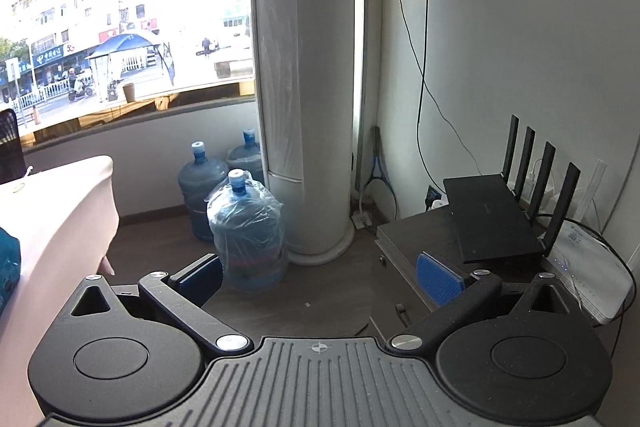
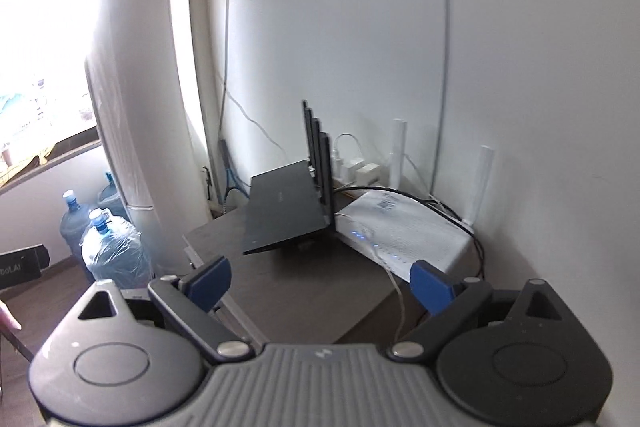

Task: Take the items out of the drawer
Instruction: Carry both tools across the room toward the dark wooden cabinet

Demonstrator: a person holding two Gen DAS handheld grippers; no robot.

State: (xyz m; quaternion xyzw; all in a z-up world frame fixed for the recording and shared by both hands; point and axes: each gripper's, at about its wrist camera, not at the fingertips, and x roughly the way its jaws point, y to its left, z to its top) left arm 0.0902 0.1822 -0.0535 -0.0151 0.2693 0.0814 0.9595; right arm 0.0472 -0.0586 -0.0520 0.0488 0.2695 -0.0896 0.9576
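A low dark cabinet stands in the room corner; its drawer fronts with small handles face left and look shut. It also shows in the right wrist view. My left gripper is open and empty, held above the floor just left of the cabinet. My right gripper is open and empty, held above the cabinet top. No item from the drawer is visible.
A black router and a white router with cables sit on the cabinet top. A white column-shaped unit and three water jugs stand on the floor to the left. A cloth-covered table is at far left.
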